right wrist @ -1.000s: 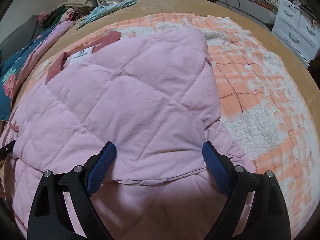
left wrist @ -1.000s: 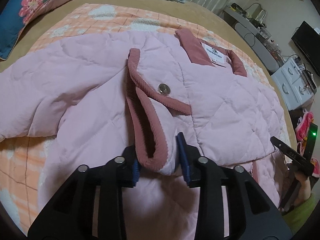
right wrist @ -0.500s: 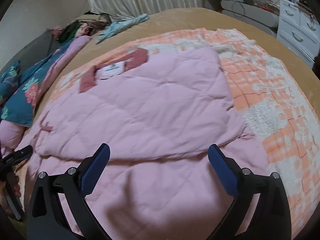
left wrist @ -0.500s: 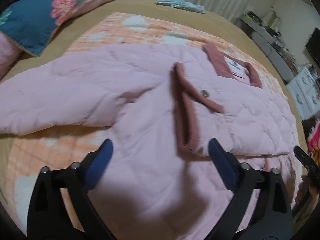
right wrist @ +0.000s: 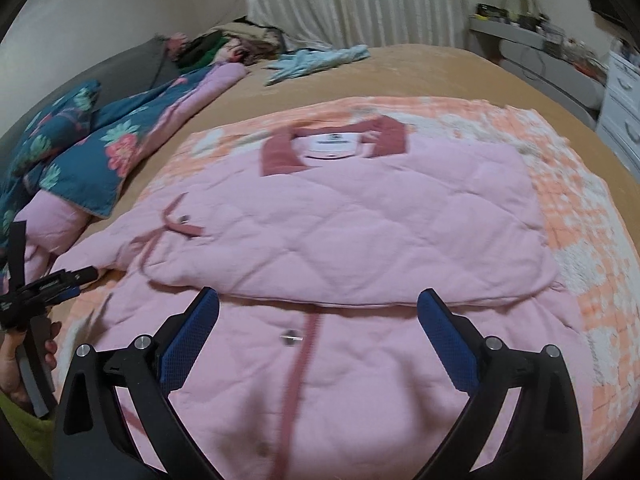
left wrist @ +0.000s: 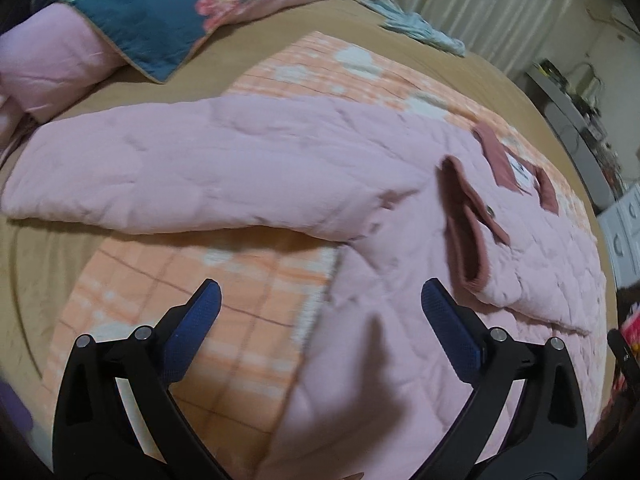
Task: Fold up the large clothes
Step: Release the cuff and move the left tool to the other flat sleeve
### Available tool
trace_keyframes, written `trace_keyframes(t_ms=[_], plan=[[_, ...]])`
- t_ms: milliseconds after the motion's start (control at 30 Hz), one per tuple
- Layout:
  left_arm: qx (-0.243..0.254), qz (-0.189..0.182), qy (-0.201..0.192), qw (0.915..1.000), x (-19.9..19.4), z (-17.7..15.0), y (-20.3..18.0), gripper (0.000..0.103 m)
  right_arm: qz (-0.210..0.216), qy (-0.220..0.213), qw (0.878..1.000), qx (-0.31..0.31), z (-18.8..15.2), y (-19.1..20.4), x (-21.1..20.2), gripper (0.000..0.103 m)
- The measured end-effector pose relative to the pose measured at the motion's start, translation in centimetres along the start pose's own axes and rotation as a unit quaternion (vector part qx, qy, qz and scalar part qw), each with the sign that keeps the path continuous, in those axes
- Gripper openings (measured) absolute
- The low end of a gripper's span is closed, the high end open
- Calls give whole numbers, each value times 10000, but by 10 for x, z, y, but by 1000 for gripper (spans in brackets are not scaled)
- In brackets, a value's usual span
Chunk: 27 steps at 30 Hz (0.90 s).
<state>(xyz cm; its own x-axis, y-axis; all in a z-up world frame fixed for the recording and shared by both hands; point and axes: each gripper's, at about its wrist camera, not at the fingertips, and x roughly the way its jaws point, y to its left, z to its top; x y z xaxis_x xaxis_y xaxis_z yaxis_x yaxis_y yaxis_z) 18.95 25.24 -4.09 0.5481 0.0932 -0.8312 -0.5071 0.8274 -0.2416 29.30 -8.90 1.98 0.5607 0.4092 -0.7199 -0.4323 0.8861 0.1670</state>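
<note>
A pink quilted jacket point(right wrist: 360, 232) lies spread on the bed, dark pink collar point(right wrist: 280, 156) and white label at the far end. One side is folded across the body, and its dark pink cuff point(left wrist: 468, 236) with a snap rests on top. The other sleeve point(left wrist: 180, 168) stretches out to the left. My left gripper point(left wrist: 320, 296) hovers open over the jacket's left edge, holding nothing. It also shows at the left of the right wrist view as the left gripper point(right wrist: 44, 284) in a hand. My right gripper point(right wrist: 318, 300) stands open above the folded edge, empty.
An orange checked blanket point(left wrist: 224, 280) lies under the jacket on a tan bedsheet point(right wrist: 440, 68). A blue floral quilt point(left wrist: 160, 12) is bunched at the far left. A light blue garment point(right wrist: 320, 60) lies near the curtains. White drawers point(right wrist: 624, 100) stand at the right.
My left gripper let go of the cuff, opened wide and drew back to the left. My right gripper opened wider and pulled back and up from the folded edge.
</note>
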Motion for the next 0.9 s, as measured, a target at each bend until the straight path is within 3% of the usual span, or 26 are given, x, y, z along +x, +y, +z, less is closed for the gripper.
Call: trace_keyframes(t_ms=[233, 400, 900], plan=[[-319, 303, -218, 9988, -11, 3, 36, 94, 296, 44, 9988, -383, 7, 54, 7, 99], [-672, 258, -260, 9971, -14, 8, 61, 94, 439, 81, 9961, -763, 12, 95, 14, 99], [-1559, 506, -364, 9858, -14, 16, 130, 94, 884, 344, 9778, -1866, 19, 214, 51, 99]])
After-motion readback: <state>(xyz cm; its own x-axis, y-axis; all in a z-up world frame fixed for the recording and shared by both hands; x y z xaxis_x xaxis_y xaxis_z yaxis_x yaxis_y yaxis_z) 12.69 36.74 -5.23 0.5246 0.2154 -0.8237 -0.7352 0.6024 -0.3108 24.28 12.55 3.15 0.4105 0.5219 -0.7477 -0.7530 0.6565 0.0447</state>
